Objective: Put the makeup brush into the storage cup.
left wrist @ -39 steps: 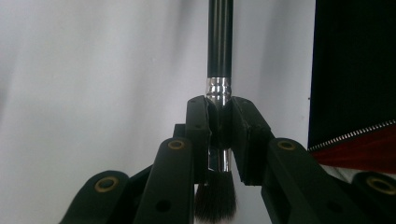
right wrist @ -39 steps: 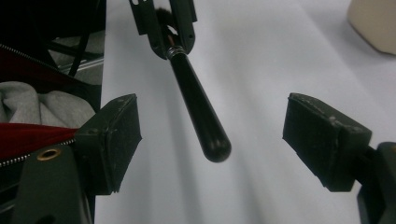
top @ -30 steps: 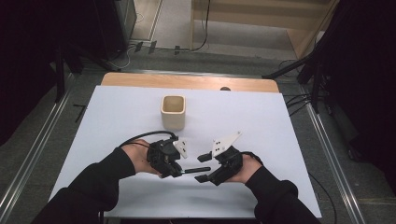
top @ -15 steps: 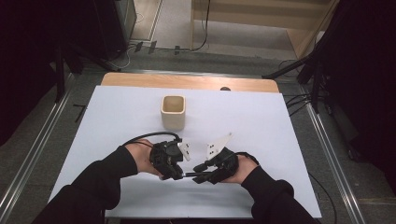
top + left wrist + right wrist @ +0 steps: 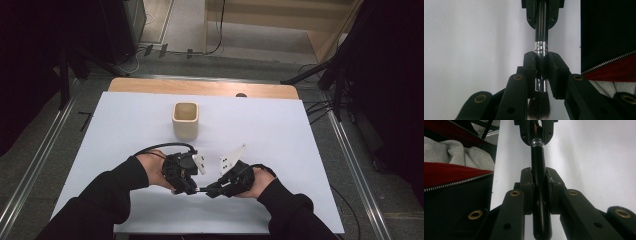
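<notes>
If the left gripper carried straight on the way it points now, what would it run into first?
Most likely the right gripper. The left gripper is shut on the brush at its metal collar, and the right one grips the black handle straight ahead along the brush. The gap between them looks short, though depth is unclear.

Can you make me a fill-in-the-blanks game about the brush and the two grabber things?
1. The left gripper pinches the brush on its shiny ______ band, close to the bristles.
2. The right gripper is shut on the brush's black ______.
3. Farther back on the white table stands a beige ______.
4. The number of grippers holding the brush is ______.

Missing words: metal; handle; cup; two
</notes>
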Available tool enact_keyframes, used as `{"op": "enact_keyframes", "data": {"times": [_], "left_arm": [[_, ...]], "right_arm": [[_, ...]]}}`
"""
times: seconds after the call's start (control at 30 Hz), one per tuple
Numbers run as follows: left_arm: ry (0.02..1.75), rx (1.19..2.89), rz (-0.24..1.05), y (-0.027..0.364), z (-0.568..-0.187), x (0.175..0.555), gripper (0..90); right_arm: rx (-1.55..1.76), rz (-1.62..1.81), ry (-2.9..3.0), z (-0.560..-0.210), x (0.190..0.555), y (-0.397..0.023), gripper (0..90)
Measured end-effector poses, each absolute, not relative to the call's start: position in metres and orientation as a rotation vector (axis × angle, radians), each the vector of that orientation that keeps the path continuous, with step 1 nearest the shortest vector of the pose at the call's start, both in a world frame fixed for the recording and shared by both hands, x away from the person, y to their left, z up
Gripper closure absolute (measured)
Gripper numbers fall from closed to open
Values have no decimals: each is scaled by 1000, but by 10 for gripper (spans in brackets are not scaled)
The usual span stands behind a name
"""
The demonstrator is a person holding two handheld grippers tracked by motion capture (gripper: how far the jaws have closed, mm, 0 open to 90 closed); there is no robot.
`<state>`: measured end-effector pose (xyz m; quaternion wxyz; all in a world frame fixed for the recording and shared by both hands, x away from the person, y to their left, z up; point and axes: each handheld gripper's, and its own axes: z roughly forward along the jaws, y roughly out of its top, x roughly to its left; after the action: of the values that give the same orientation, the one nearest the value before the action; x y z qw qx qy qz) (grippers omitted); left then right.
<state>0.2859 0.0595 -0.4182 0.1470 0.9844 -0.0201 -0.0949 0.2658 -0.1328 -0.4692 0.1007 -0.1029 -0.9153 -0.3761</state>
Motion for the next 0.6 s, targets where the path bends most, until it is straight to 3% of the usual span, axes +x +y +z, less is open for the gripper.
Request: {"op": "enact_keyframes", "data": {"times": [0.07, 0.2, 0.23, 0.3, 0.33, 0.4, 0.6], "left_arm": [[-52, 2825, -247, 60, -417, 287, 752], [12, 2799, -284, 63, -414, 291, 588], [24, 2788, -278, 64, -414, 292, 588], [70, 2758, -283, 66, -413, 296, 441], [76, 2747, -284, 67, -413, 297, 441], [110, 2708, -298, 70, -412, 301, 360], [195, 2655, -279, 79, -413, 309, 300]], "right_arm": [[-323, -1114, -2700, -469, 266, -133, 789], [-354, -1109, -2685, -468, 267, -135, 790], [-354, -1109, -2685, -468, 267, -135, 790], [-388, -1086, -2688, -468, 267, -137, 790], [-388, -1086, -2688, -468, 267, -137, 790], [-404, -1104, -2683, -469, 268, -139, 790], [-440, -1114, -2683, -468, 269, -144, 790]]}}
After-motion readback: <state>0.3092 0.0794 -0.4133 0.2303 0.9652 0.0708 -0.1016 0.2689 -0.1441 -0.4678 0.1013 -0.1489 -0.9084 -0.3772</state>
